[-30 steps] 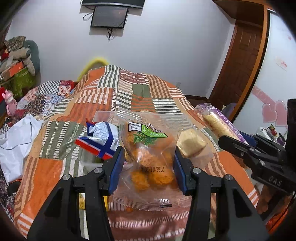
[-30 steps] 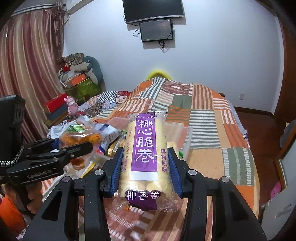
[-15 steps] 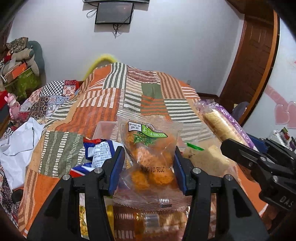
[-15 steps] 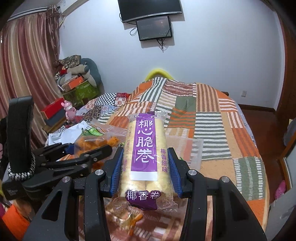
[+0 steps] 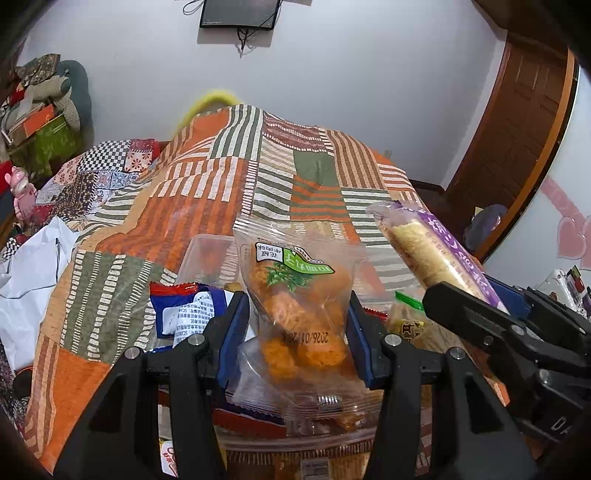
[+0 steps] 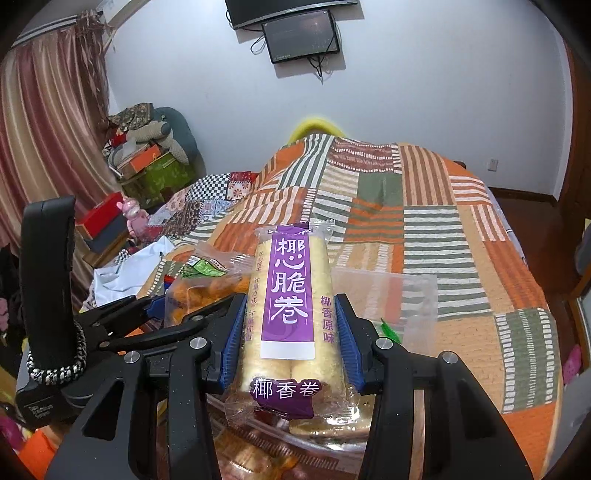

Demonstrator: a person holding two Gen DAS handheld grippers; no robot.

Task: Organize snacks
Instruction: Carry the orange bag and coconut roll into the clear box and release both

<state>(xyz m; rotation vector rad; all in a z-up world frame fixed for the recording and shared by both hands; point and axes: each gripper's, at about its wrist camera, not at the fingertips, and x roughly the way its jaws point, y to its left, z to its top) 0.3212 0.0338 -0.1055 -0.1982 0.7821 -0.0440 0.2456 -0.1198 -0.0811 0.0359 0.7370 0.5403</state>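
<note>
Both grippers are clamped on snack packs above the patchwork bedspread [image 5: 207, 206]. Left gripper [image 5: 298, 328] has its blue pads pressed against the two sides of a clear bag of orange snack pieces [image 5: 301, 306], which stands upright between them with its green label toward the far end and its crimped bottom edge hanging near the camera. Right gripper [image 6: 291, 336] grips a long clear pack of pale coconut rolls with a purple label [image 6: 291, 306], held lengthwise so the pack points away toward the far end of the bed. In the left wrist view that same roll pack [image 5: 436, 254] rises at a slant on the right, close beside the orange bag but apart from it, with the right gripper's black fingers [image 5: 476, 317] under it. In the right wrist view the orange bag [image 6: 199, 288] shows just left of the roll pack, held in the left gripper [image 6: 173, 314]. Below and just beyond both packs lies a clear plastic container [image 5: 207, 254] on the bedspread, its far wall also seen right of the rolls [image 6: 391, 295]. A blue, white and red wrapper [image 5: 184, 310] sits to the left of the orange bag, near the container. More wrapped snacks lie under the grippers, too crowded to tell apart. White cloth [image 5: 33, 266] is bunched at the left edge of the bed, and a wall screen [image 6: 301, 35] hangs on the far wall.
</note>
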